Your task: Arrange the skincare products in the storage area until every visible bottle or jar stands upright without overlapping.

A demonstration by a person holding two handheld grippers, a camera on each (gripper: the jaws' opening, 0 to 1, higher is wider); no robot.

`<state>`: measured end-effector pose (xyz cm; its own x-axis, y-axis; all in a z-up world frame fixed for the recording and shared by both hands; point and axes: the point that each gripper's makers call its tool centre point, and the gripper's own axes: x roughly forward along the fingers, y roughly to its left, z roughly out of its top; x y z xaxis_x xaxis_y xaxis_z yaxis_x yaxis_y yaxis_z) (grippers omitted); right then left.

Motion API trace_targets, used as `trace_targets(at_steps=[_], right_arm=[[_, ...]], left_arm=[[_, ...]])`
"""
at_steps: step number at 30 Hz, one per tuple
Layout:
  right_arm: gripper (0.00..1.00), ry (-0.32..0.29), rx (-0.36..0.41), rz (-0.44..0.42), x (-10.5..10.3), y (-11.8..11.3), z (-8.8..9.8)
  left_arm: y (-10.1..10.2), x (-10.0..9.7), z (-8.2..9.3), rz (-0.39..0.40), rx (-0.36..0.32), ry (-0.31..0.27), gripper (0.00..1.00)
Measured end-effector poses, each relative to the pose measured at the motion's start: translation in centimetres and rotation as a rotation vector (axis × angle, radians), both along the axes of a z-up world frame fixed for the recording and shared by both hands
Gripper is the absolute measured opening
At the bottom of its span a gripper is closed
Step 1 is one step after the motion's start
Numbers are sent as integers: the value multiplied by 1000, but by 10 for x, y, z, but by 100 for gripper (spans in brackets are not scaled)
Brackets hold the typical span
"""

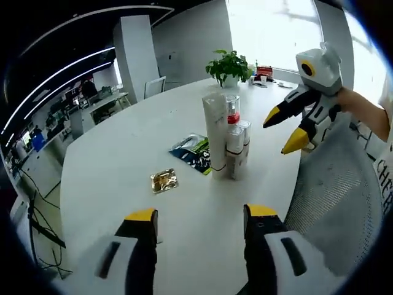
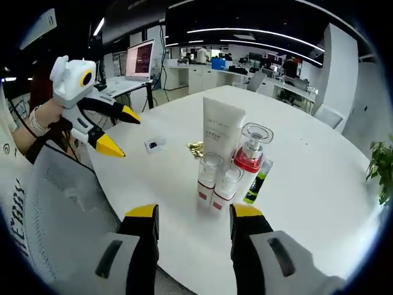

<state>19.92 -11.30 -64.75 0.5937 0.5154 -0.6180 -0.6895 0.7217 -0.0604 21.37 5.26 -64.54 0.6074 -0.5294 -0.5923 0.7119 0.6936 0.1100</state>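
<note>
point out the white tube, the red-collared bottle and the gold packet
white tube point(image 2: 221, 129), right gripper view, mid body
red-collared bottle point(image 2: 251, 151), right gripper view, its clear neck
gold packet point(image 1: 164, 180), left gripper view, its centre

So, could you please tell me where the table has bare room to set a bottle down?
Bare tabletop lies between the gold sachet and the near edge, and beyond the cluster toward the potted plant. It is crowded around the white tube, the red-collared bottle and the two small bottles, with the green packet beside them.
</note>
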Motion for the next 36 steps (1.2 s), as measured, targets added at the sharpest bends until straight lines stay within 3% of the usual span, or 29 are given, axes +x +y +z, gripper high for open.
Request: trace_targets(at_steps=[7, 9, 17, 28, 36], right_arm=[[60, -11, -15, -19, -4, -4, 8], [65, -15, -25, -25, -4, -5, 9], [74, -17, -34, -31, -8, -2, 12], [91, -26, -52, -46, -9, -7, 16], [99, -31, -56, -32, -13, -6, 17]], left_arm=[[19, -8, 3, 45, -36, 16, 60], [24, -10, 6, 59, -33, 9, 66], [33, -18, 20, 76, -36, -21, 81], [40, -27, 20, 97, -26, -24, 98], [40, -33, 22, 112, -31, -22, 99]])
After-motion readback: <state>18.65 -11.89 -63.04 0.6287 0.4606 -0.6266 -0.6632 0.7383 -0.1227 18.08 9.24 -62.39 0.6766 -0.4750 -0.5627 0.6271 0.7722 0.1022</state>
